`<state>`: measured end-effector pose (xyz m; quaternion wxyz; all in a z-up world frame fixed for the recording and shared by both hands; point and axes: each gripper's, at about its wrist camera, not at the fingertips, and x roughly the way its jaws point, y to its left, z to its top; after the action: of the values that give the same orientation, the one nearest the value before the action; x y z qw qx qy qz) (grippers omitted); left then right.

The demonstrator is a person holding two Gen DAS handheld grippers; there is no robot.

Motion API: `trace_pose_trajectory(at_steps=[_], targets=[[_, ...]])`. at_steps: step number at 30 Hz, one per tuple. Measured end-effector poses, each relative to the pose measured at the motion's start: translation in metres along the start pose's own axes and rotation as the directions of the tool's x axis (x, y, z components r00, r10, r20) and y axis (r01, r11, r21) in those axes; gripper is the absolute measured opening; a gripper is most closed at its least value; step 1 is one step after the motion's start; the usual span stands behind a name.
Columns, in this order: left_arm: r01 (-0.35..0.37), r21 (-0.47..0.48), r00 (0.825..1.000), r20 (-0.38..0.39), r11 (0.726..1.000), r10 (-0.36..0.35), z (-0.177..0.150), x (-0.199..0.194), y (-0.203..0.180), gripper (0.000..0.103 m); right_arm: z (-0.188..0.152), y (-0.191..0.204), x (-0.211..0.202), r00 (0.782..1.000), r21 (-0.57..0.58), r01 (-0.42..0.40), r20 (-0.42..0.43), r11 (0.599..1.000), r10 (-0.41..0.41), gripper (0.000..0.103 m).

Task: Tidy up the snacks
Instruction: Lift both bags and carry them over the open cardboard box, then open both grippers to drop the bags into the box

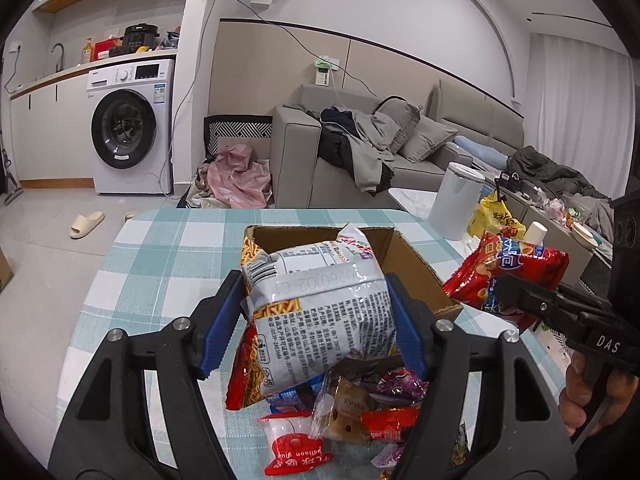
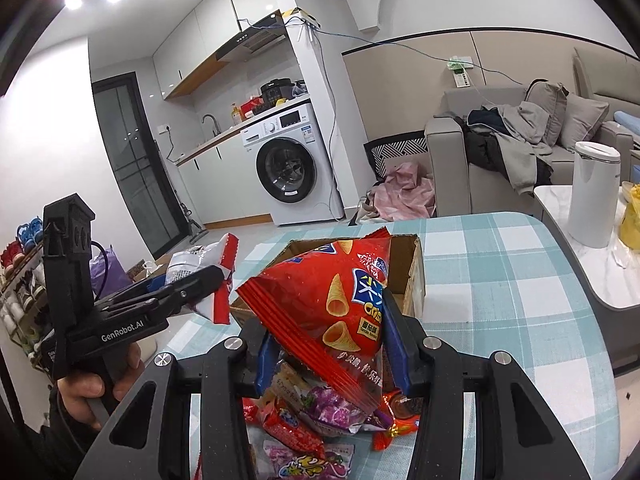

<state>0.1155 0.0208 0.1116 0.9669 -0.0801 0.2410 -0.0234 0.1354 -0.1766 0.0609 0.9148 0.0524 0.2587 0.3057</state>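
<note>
My left gripper (image 1: 316, 320) is shut on a white and red noodle snack bag (image 1: 316, 304) and holds it above the near edge of an open cardboard box (image 1: 404, 256). My right gripper (image 2: 326, 344) is shut on a red corn-cone crisps bag (image 2: 340, 304), held just in front of the same box (image 2: 412, 276). The crisps bag (image 1: 508, 272) and right gripper show at the right of the left wrist view. The left gripper with its bag (image 2: 200, 264) shows at the left of the right wrist view. Several small snack packets (image 1: 344, 412) lie loose on the checked tablecloth below both grippers.
The table has a teal and white checked cloth (image 1: 160, 264). A white canister (image 1: 456, 204) and a yellow bag (image 1: 494, 216) stand on a side table to the right. A grey sofa (image 1: 360, 152) with clothes is behind, and a washing machine (image 1: 128, 124) at the back left.
</note>
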Motion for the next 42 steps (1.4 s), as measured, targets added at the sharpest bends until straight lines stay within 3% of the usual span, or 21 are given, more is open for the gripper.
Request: trace_pose_trajectory(at_steps=[18,42], targets=[[-0.017,0.013,0.999,-0.040,1.000,0.018,0.015,0.076,0.004,0.067,0.019,0.004,0.045,0.997,-0.006,0.012,-0.073,1.000,-0.012,0.046],[-0.044,0.044,0.990,-0.128,0.998,0.049,-0.008,0.144,0.014,0.068,0.018,-0.019,0.098,0.986,0.012,0.076,-0.152,0.997,-0.073,0.046]])
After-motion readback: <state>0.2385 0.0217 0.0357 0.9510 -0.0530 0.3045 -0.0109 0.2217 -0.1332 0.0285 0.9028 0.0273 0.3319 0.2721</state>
